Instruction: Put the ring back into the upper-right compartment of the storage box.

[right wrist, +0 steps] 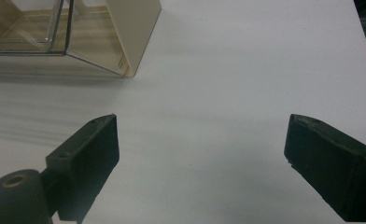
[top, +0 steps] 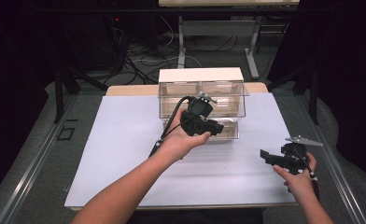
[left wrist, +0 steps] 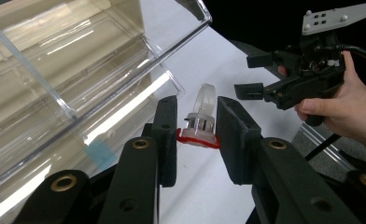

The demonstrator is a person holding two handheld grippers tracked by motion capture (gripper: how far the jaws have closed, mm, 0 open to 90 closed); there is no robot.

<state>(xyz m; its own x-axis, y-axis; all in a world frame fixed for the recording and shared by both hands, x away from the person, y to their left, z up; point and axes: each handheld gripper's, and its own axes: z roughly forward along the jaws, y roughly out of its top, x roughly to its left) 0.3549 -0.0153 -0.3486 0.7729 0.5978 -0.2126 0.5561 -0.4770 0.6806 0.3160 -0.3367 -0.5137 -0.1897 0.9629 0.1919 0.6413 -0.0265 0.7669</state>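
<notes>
A small clear plastic piece with a red base (left wrist: 200, 127) sits between the jaws of my left gripper (left wrist: 197, 106), which press on its red base from both sides. From above, the left gripper (top: 217, 127) hovers just in front of the lower tier of a clear bin organizer (top: 200, 88), whose tilted transparent fronts (left wrist: 55, 70) stand close on its left. My right gripper (top: 266, 157) rests low over the white sheet near the table's right edge. Its jaws (right wrist: 200, 140) stand wide apart with bare sheet between them. The left gripper view also catches that gripper (left wrist: 252, 75).
A large white sheet (top: 125, 154) covers the tabletop. The organizer has a cream top and side wall (right wrist: 134, 32) and stands at the far middle of the table. Metal rails (top: 31, 163) run along both table sides. Cables and desk legs lie beyond on the floor.
</notes>
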